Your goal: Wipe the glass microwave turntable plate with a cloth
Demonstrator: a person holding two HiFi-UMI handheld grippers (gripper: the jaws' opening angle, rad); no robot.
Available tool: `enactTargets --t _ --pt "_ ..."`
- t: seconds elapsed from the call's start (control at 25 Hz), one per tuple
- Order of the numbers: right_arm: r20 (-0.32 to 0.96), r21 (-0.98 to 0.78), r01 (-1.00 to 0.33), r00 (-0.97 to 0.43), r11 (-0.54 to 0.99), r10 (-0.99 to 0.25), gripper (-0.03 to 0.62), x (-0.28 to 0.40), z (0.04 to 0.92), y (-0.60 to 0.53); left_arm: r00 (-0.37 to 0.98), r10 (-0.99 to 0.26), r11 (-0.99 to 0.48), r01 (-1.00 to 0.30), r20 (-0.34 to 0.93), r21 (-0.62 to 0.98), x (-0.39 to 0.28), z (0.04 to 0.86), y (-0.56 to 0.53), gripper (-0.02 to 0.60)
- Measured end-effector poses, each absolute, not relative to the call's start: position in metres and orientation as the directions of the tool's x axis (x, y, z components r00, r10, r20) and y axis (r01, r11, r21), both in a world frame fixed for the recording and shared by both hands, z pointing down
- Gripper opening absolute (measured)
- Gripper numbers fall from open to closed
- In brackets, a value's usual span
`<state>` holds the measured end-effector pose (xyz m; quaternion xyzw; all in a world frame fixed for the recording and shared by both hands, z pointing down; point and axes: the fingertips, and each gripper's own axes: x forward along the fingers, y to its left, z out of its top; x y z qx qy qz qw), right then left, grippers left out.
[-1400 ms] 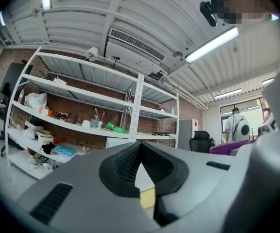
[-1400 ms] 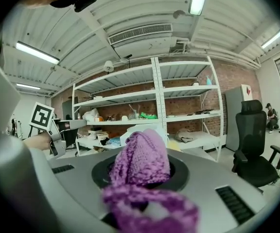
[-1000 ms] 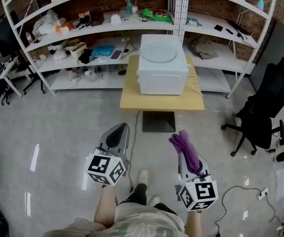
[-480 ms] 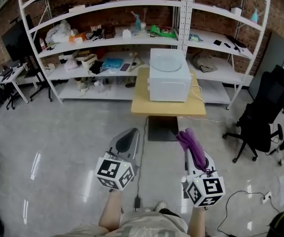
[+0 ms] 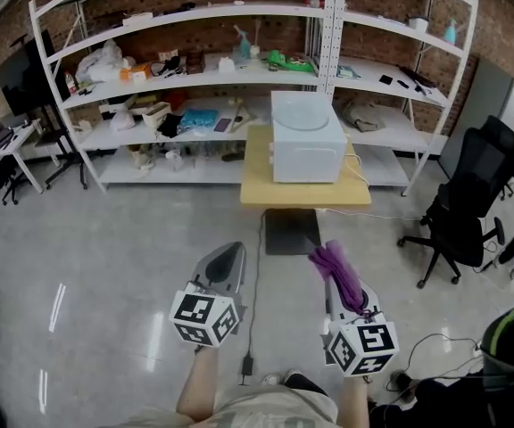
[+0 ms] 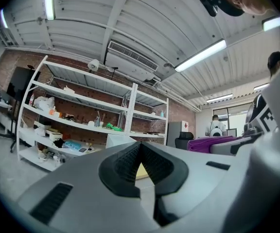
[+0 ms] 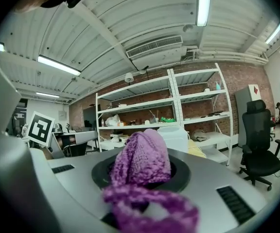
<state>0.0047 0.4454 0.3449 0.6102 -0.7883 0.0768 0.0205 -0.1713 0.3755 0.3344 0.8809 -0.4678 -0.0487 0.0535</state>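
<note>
The left gripper (image 5: 227,255) and the right gripper (image 5: 331,266) are held side by side, well apart, above the floor (image 5: 105,239). A cloth (image 5: 346,283) sits between the right gripper's jaws and trails back over its top. Well ahead of both stands a table (image 5: 259,187) with a microwave (image 5: 307,150) on it. The turntable plate (image 5: 301,108) lies on top of the microwave. Shelving (image 5: 150,74) runs behind the table. An office chair (image 5: 467,212) stands ahead and to the right of the right gripper.
</note>
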Motion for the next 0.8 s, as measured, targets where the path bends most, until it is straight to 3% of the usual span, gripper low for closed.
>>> enactTargets --t 0.36,0.8 --pt "0.096 -0.051 -0.953 -0.302 0.298 -0.948 0.054 -0.021 0.335 0.461 0.518 -0.854 -0.518 -0.843 -0.038 0.148 -0.197 0.339 0.392 0.002" --pt "0.082 -0.031 -0.969 -0.245 0.244 -0.966 0.054 0.006 0.323 0.479 0.533 -0.844 -0.536 -0.835 -0.057 0.123 -0.175 0.323 0.406 0.002"
